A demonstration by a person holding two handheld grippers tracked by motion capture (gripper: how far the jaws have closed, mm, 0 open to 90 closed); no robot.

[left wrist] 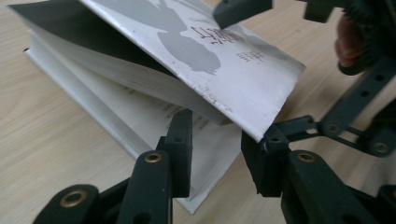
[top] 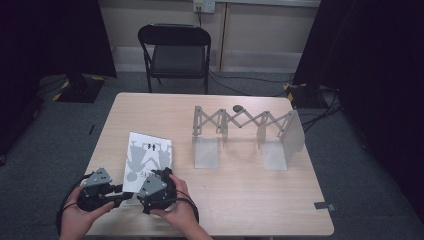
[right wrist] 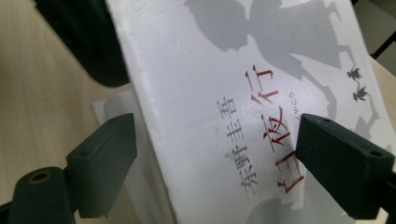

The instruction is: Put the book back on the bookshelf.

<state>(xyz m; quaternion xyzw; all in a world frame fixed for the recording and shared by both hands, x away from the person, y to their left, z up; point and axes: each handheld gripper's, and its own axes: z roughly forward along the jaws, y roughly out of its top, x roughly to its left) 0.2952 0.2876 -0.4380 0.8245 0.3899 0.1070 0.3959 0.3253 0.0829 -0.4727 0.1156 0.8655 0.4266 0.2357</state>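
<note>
Book (top: 148, 157) on pale wooden table (top: 240, 200)

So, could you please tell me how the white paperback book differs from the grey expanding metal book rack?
The white paperback book lies flat near the two grippers, its front cover lifted; the grey expanding metal book rack stands upright farther back. The book is compact and printed with grey silhouettes; the rack is wider, plain, with a criss-cross lattice. Both rest on the wooden table.
</note>
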